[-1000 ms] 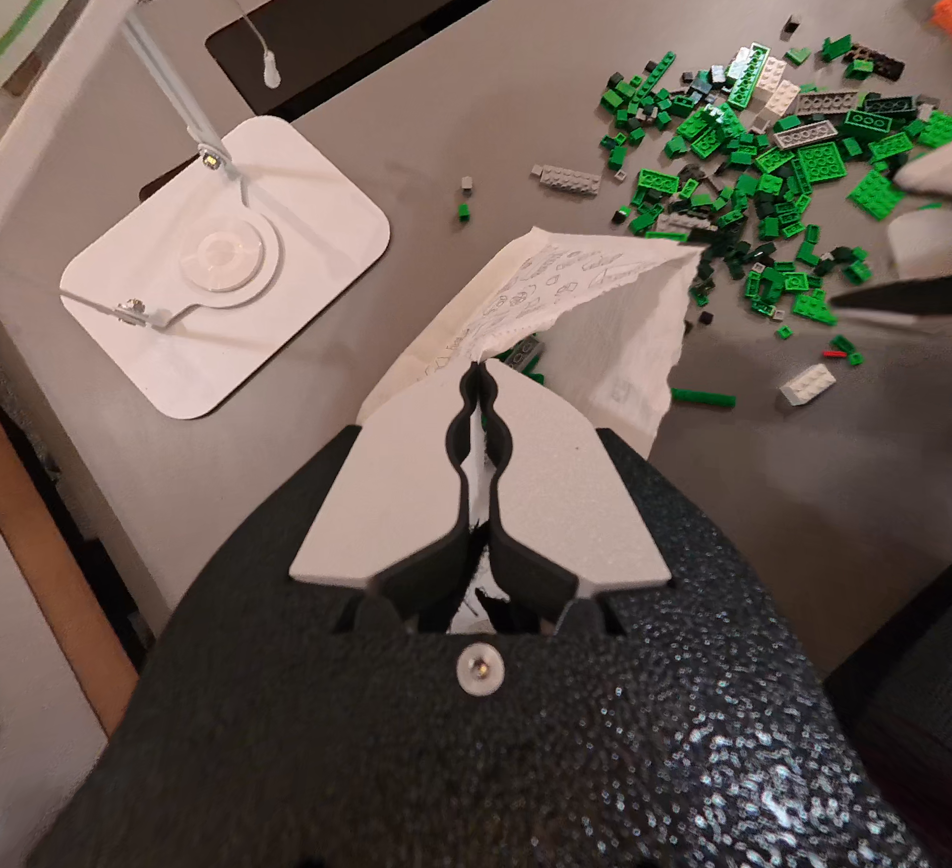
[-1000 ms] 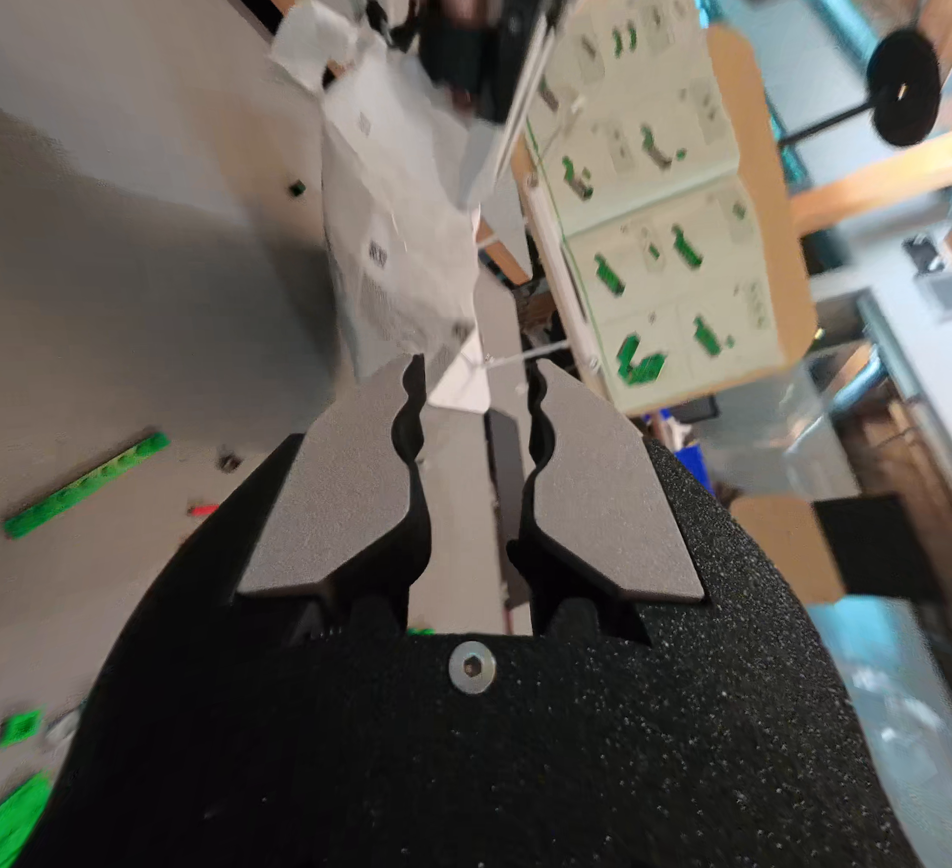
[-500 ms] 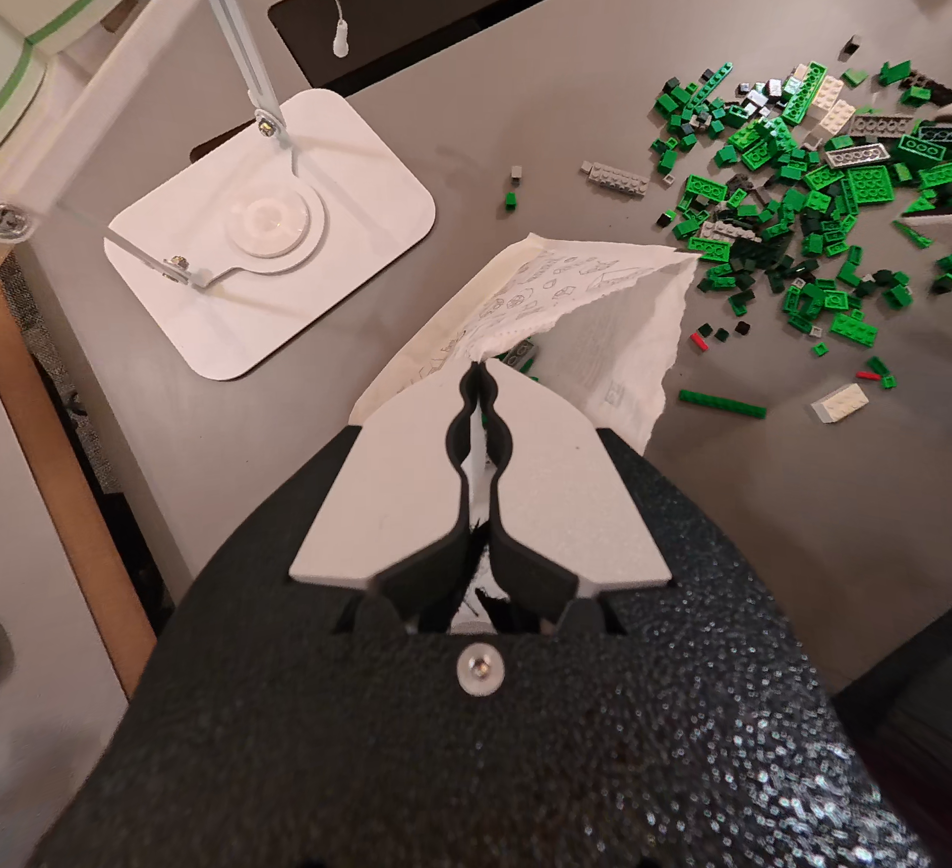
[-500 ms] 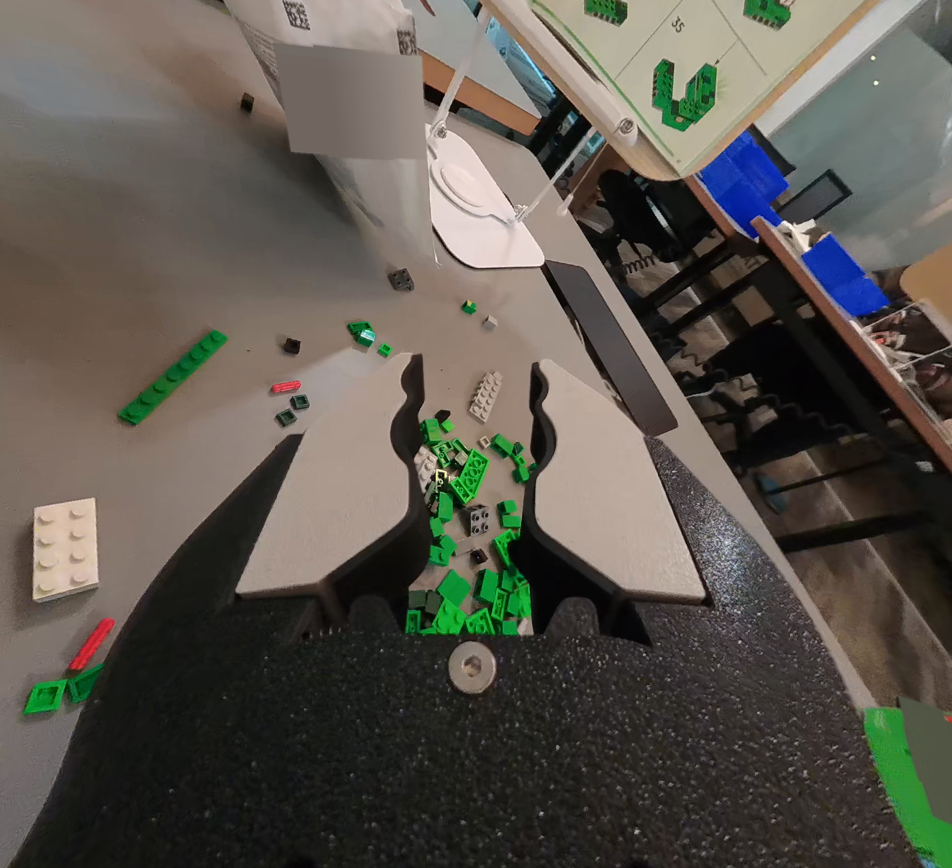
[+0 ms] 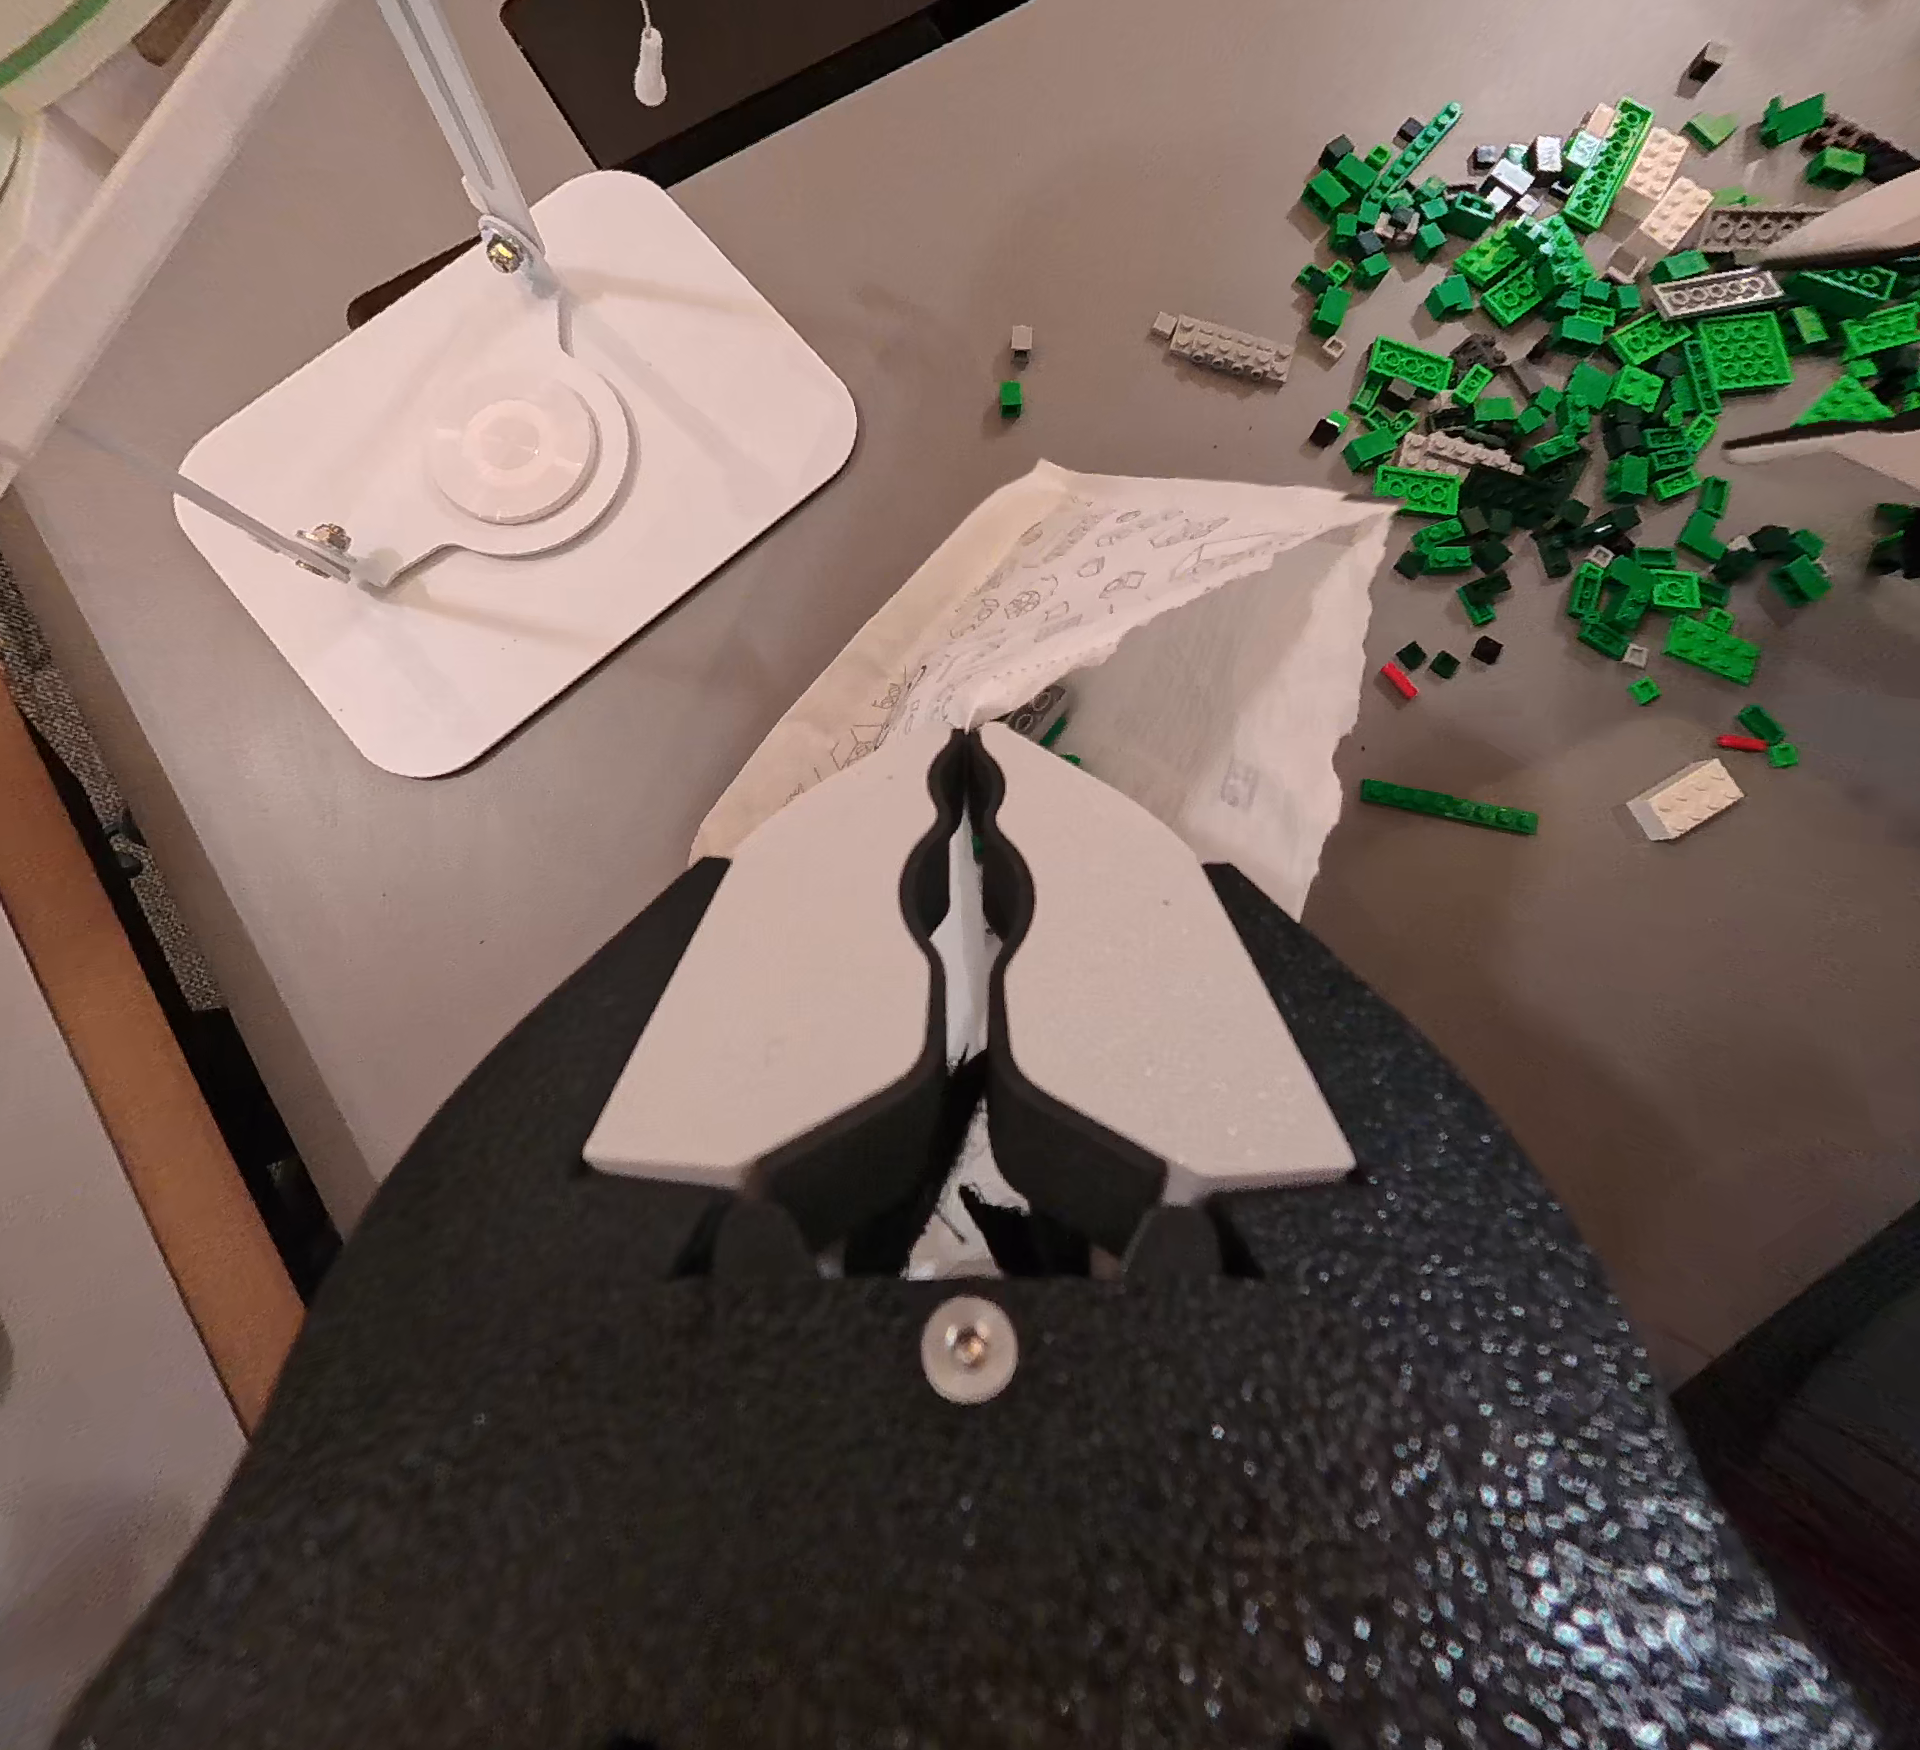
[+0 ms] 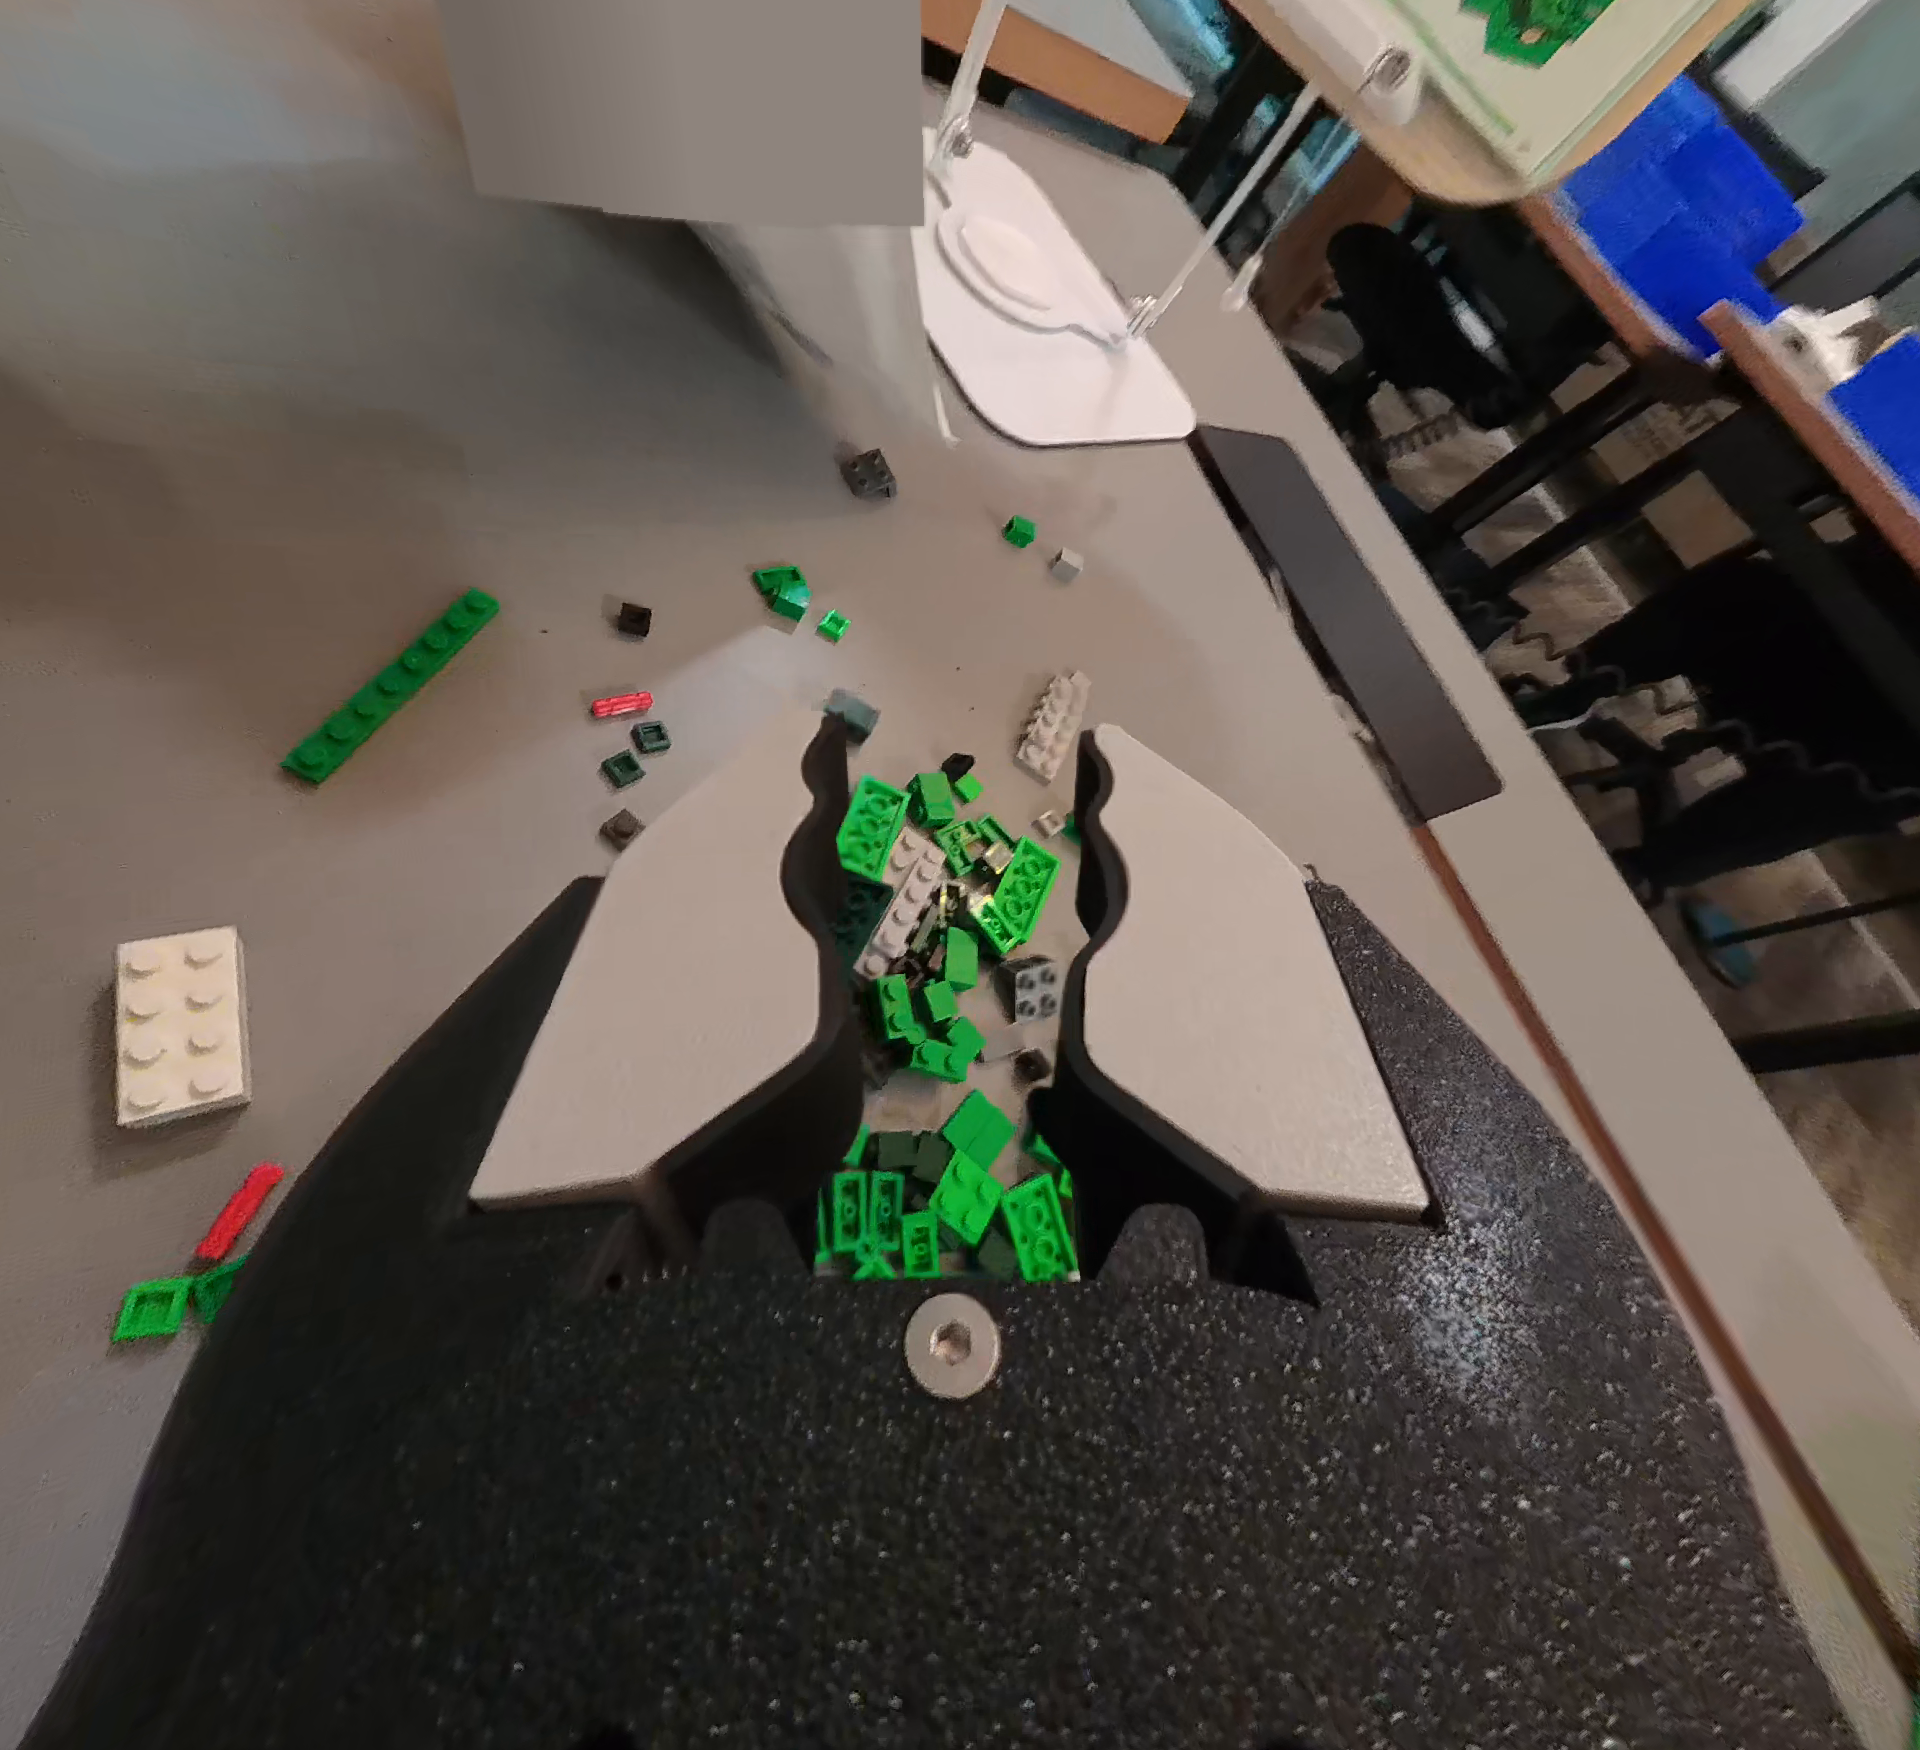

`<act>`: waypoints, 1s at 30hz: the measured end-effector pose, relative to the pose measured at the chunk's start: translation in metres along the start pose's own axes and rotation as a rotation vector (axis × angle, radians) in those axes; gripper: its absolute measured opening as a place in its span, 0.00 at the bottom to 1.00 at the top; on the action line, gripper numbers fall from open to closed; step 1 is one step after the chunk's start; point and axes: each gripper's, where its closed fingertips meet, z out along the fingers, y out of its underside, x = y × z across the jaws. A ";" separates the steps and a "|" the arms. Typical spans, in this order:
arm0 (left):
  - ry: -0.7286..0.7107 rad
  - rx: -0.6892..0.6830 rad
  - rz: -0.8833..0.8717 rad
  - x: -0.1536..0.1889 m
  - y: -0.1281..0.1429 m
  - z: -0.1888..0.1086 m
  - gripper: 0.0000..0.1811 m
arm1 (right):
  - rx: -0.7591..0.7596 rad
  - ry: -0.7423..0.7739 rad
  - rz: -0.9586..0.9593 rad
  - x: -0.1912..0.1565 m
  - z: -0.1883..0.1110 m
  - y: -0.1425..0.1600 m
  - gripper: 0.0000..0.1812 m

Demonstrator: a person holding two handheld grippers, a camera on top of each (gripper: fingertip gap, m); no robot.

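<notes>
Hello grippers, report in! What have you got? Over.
Left gripper shut on torn white paper bag, held above grey table. Right gripper open, empty, over green brick pile. Nothing between its fingers.

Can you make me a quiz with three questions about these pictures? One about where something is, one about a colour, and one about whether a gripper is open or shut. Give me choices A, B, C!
1. Where is the white paper bag?
A. Pinched in the left gripper
B. Flat under the stand
C. In the right gripper

2. What colour are most bricks in the brick pile?
A. Blue
B. Green
C. Yellow

3. How are the right gripper's fingers?
A. Shut on a brick
B. Shut on paper
C. Open, holding nothing

Answers:
1. A: the left wrist view shows the fingers closed together on the bag's torn edge, with the bag held up over the grey table.
2. B: the pile is mostly green, with a few grey, white and black pieces.
3. C: the right wrist view shows a wide gap between the fingers, with bricks lying on the table below.
</notes>
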 end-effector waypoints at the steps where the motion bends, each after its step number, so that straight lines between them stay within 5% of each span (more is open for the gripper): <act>1: 0.002 -0.001 0.001 0.000 0.000 0.000 0.00 | -0.020 -0.029 0.019 -0.003 0.002 0.004 0.23; 6: 0.010 -0.006 0.011 0.003 0.000 0.002 0.00 | -0.223 -0.319 0.163 -0.033 0.016 0.037 0.23; 10: 0.014 -0.010 0.018 0.005 0.000 0.002 0.00 | -0.336 -0.403 0.163 -0.034 0.031 0.056 0.18; 14: 0.018 -0.005 0.022 0.006 -0.001 0.001 0.00 | -0.367 -0.407 0.231 -0.028 0.043 0.054 0.12; 30: 0.051 -0.010 0.060 0.017 -0.003 0.002 0.00 | -0.569 -0.415 0.246 -0.030 0.068 0.070 0.13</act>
